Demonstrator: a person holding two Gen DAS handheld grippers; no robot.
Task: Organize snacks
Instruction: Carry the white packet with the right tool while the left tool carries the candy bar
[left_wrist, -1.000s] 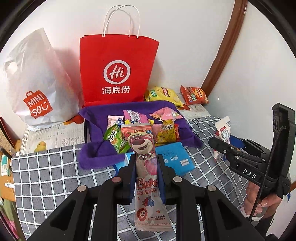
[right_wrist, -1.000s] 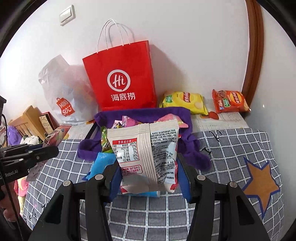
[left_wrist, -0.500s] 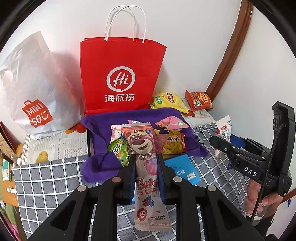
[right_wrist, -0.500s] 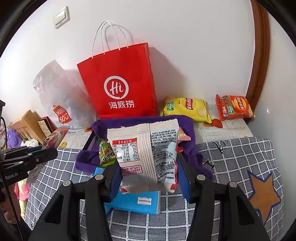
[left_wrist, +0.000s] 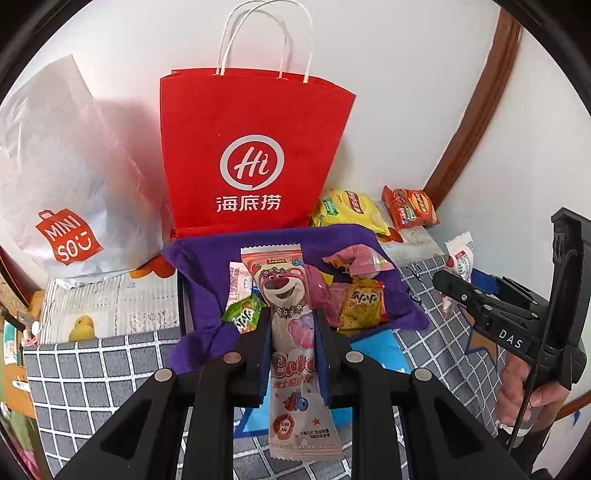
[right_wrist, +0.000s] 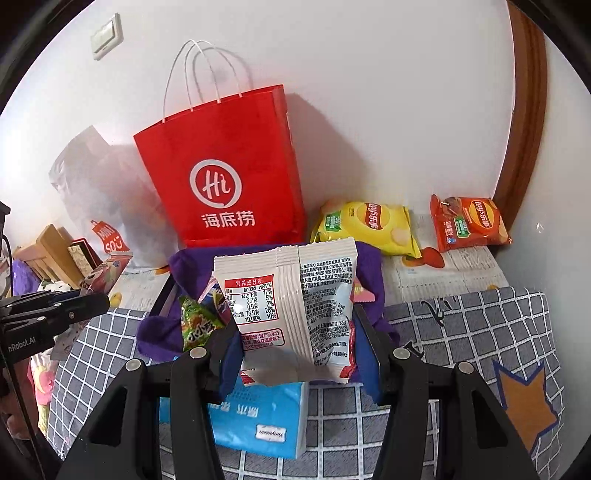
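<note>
Right gripper (right_wrist: 295, 339): clamped on white snack packet (right_wrist: 291, 306)
Behind: purple cloth (right_wrist: 369, 266), red paper bag (right_wrist: 225, 177)
Below: blue pack (right_wrist: 258, 417)

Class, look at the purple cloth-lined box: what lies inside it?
Inside the purple cloth-lined box lie a green packet, a yellow packet and a pink wrapper. The held bear-print packet covers whatever lies behind it.

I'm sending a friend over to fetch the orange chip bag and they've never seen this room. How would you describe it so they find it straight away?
Find the tall red paper bag standing against the white wall. To its right, two chip bags lie flat on the newspaper by the wall. Take the orange chip bag, the one farther right, next to the brown wooden trim; its neighbour, the yellow chip bag, is larger.
</note>
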